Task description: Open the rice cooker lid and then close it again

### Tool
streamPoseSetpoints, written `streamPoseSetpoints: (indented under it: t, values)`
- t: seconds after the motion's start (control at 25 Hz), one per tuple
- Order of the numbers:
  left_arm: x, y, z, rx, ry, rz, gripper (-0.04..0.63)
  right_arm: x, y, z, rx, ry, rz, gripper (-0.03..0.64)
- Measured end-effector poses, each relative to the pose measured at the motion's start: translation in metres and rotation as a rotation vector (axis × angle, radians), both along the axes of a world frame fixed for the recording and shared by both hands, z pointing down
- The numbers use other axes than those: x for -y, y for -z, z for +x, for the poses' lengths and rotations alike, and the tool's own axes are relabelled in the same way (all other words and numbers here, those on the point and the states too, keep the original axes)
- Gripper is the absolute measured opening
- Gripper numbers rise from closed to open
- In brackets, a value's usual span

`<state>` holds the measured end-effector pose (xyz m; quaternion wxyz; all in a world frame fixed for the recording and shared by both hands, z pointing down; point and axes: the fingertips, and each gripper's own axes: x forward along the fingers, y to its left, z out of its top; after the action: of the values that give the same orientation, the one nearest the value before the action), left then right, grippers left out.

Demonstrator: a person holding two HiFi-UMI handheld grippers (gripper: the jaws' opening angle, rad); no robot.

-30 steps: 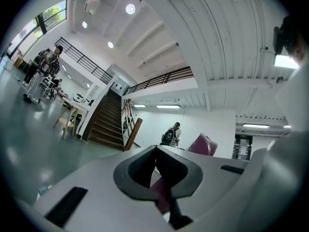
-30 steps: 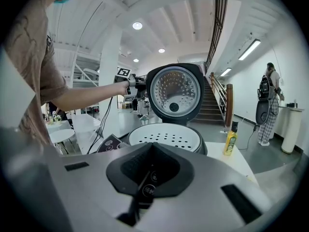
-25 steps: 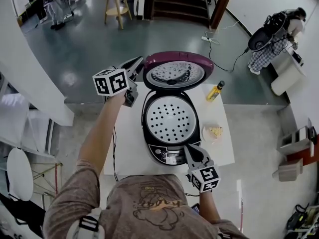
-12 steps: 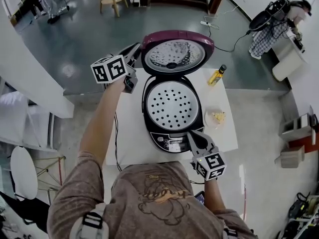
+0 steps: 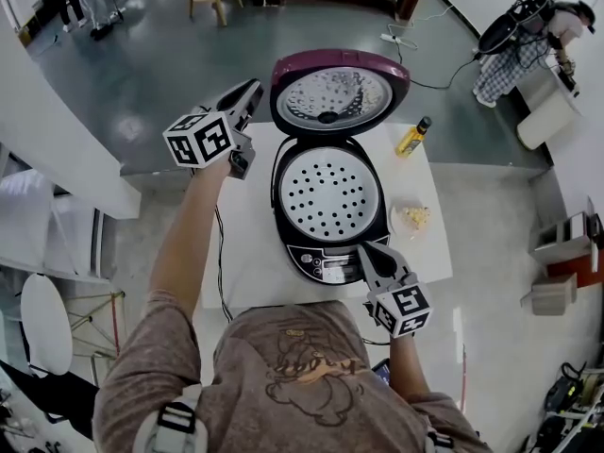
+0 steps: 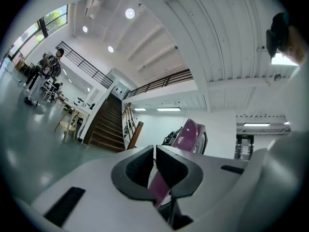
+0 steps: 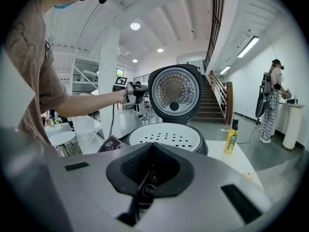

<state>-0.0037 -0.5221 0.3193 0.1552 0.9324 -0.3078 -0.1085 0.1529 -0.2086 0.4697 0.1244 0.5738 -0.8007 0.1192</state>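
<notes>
Rice cooker lid [image 5: 340,92] stands swung up at the 12 o'clock end of the cooker body [image 5: 326,196] on the white table [image 5: 243,253], dimpled inner face turned toward 6 o'clock, left gripper [image 5: 253,91] clenched empty just beside its 9 o'clock edge, right gripper [image 5: 366,251] clenched empty by the control panel [image 5: 321,267] at 5 o'clock.

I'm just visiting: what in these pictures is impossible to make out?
Under the tray: hidden by the tray itself, head and right gripper views.
Panel print: too small in the head view; the right gripper blocks most of it in its own view.
Bottle label: too small everywhere.
Food on the plate: too small to name.
Whether the left gripper touches the lid: unclear in the head view.
</notes>
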Motion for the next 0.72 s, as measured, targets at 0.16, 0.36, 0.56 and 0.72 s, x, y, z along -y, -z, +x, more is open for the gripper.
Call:
streamPoseSetpoints:
  t: [0.16,0.36,0.56,0.72]
  values:
    - [-0.012,0.013,-0.002,-0.031,-0.055,0.052,0.023,0.000,0.000,0.001,0.001,-0.002,0.000,0.006]
    - [-0.019,0.019,0.000,-0.048,-0.102,0.077,0.113,0.001,-0.001,0.000,0.006,-0.002,-0.002,0.006]
    - [-0.026,0.022,0.002,-0.086,-0.148,0.082,0.194,0.001,-0.002,0.001,0.005,-0.005,-0.001,0.006]
    - [-0.031,0.027,0.002,-0.125,-0.192,0.090,0.280,0.000,0.000,0.001,0.001,-0.013,0.001,0.006]
